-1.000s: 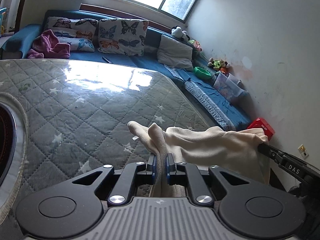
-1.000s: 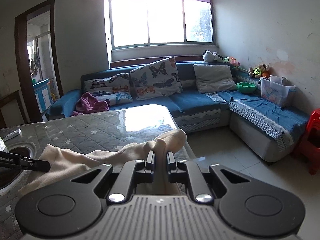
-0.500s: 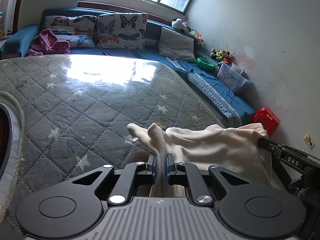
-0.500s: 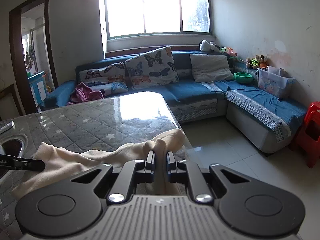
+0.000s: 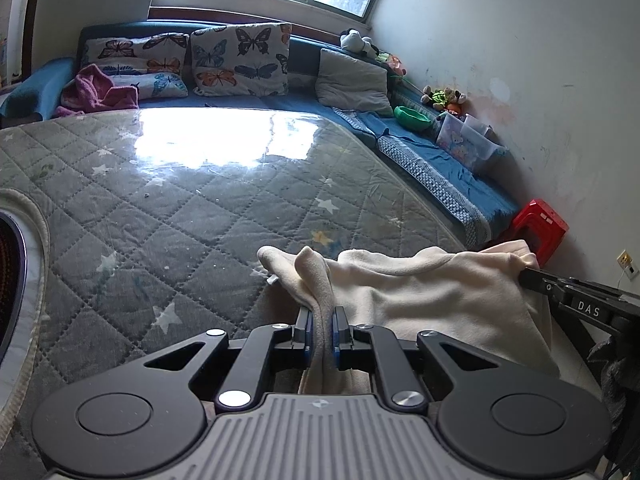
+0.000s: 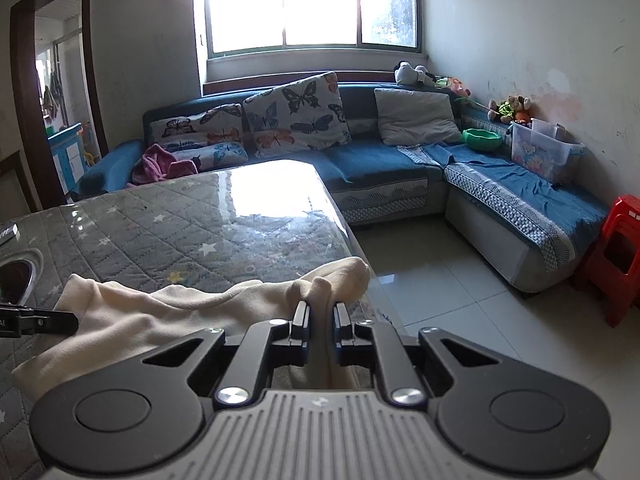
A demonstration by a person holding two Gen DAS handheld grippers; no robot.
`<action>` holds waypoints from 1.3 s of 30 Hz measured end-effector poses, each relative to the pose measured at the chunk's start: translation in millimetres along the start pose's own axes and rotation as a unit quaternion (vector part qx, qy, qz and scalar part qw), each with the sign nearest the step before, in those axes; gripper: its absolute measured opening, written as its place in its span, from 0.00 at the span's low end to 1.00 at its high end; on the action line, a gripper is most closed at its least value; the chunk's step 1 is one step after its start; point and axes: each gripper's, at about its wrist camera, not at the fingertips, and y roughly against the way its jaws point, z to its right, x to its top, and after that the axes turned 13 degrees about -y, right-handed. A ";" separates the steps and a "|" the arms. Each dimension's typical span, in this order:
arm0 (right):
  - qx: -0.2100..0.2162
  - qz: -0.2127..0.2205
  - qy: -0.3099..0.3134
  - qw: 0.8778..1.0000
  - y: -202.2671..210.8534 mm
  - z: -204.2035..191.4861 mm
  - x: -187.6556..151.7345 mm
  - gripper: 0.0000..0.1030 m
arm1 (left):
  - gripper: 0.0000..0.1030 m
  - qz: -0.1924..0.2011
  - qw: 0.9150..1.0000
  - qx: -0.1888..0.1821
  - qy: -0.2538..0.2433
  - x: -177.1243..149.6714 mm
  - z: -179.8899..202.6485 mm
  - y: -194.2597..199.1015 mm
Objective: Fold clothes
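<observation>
Left wrist view: the left tongs (image 5: 321,322) are pressed together on a bunched fold of the cream garment (image 5: 420,292), which stretches rightward over the near corner of the grey quilted surface (image 5: 180,208) to the right tongs (image 5: 524,276), whose tips grip its far edge. In the right wrist view, the right tongs (image 6: 321,318) likewise pinch a gathered fold of the garment (image 6: 160,312), with a blue sofa (image 6: 380,160) and a red stool (image 6: 616,256) beyond.
</observation>
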 end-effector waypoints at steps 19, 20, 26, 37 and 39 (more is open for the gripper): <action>-0.017 -0.028 0.019 0.999 2.4 -2.4 3.7 0.10 | 0.10 -0.004 1.000 -0.006 -0.011 -3.4 1.6 1.7; -0.018 -0.030 0.020 0.999 2.3 -2.3 3.7 0.10 | 0.10 -0.005 1.000 -0.005 -0.011 -3.1 1.6 1.2; -0.029 -0.035 0.024 0.999 3.1 -1.2 2.9 0.11 | 0.10 -0.009 1.000 -0.003 -0.011 -3.8 0.6 -0.4; -0.027 -0.044 0.042 0.998 11.1 -2.3 -7.2 0.19 | 0.12 -0.023 1.000 0.000 -0.007 -14.0 -6.4 -5.0; -0.021 -0.047 0.048 0.998 13.3 -3.0 -9.8 0.19 | 0.15 -0.025 1.000 0.003 -0.005 -16.0 -7.4 -5.0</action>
